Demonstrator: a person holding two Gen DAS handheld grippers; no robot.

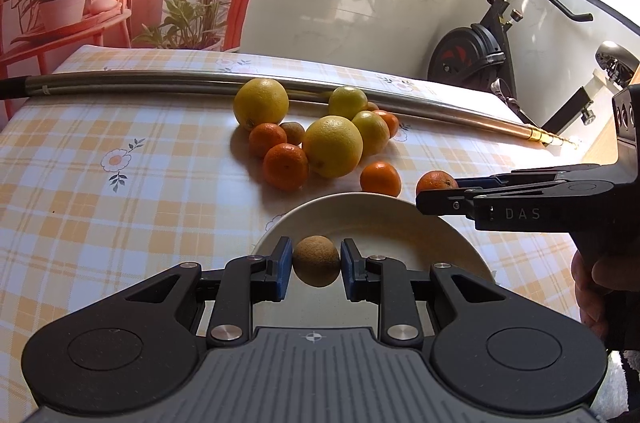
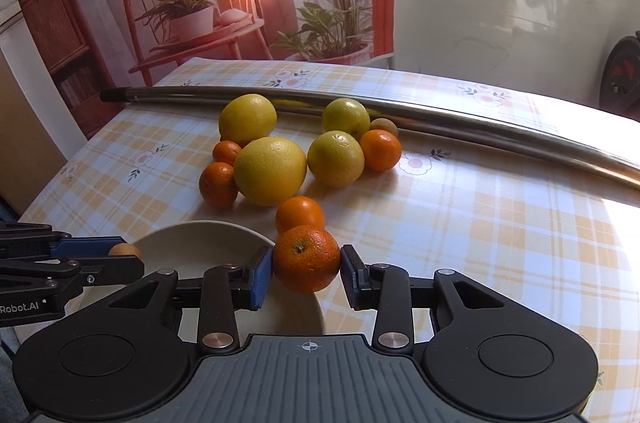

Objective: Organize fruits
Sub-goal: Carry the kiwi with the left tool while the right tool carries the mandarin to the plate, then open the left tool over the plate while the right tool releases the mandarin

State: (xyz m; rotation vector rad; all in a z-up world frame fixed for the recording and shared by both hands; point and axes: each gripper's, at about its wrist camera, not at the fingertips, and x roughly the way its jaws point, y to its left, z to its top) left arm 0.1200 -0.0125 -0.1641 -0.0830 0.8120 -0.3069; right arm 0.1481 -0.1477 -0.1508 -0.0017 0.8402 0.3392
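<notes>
So on my left side, the left gripper is pinching a small brown fruit, looks like a kiwi, with both blue pads touching it, and it's hanging right over the near part of the plate. Plate's otherwise bare from what I can see, so I'd say we're right at the start of sorting. Moving right, the right gripper has a mandarin clamped between its pads, sitting just over the plate's right rim, half over the cloth. The rest of the pile is further back on the checked tablecloth: big yellow citrus, more mandarins, another small brown one tucked against the metal pole at the far side. One loose mandarin sits just beyond the one I'm holding, almost touching it. How I'd play it: lower the kiwi until it's nearly on the plate before letting go, because round stuff rolls on a shallow dish. Drop it toward the left so there's room for the mandarin. The right gripper should shift left, further over the plate, before it opens, otherwise the fruit lands on the rim and bounces off. The two grippers are close together here, so I'd release one at a time.
</notes>
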